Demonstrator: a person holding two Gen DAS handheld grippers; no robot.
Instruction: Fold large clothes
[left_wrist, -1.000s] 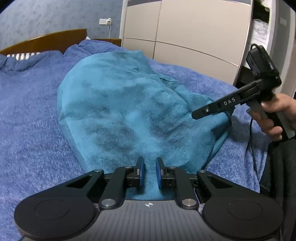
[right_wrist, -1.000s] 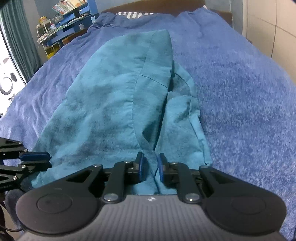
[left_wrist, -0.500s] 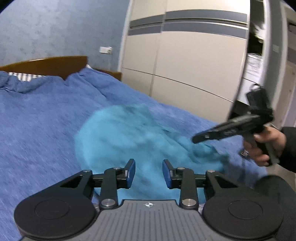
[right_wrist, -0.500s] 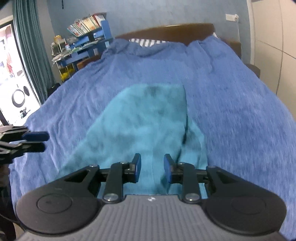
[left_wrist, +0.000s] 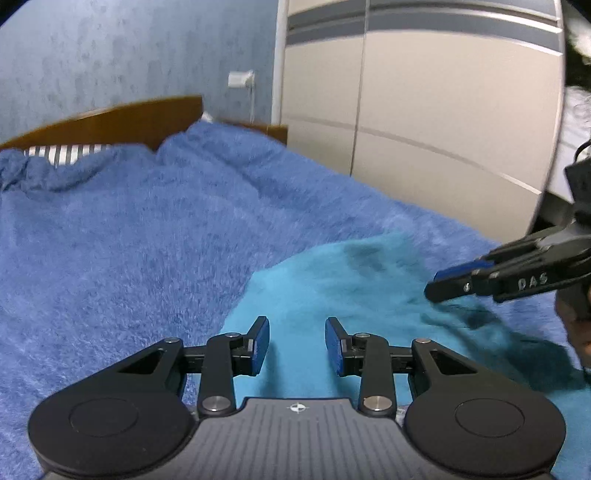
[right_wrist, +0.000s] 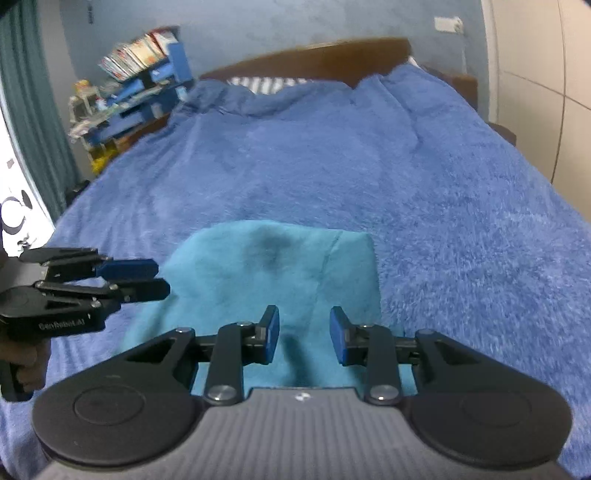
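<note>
A teal garment (left_wrist: 332, 288) lies flat on the blue blanket (left_wrist: 129, 258), its far edge straight like a fold. My left gripper (left_wrist: 297, 332) hovers open over its near left part, with nothing between the pads. From the right side of this view, my right gripper (left_wrist: 454, 284) reaches in above the cloth. In the right wrist view the garment (right_wrist: 269, 269) lies just ahead of my right gripper (right_wrist: 304, 325), which is open and empty. At the left, my left gripper (right_wrist: 147, 278) stands open over the garment's left edge.
The bed runs back to a wooden headboard (right_wrist: 306, 59) with a striped pillow (right_wrist: 266, 83) showing. A beige wardrobe (left_wrist: 424, 129) stands along the bed's right side. A blue shelf (right_wrist: 147, 85) with books and a curtain (right_wrist: 33, 122) are on the left. A hand (right_wrist: 26, 365) holds the left gripper's handle.
Both grippers were shut on the garment's near hem a second ago. They have opened, let go of the cloth, and lifted and drawn back, so the garment sits lower and smaller in both views.
</note>
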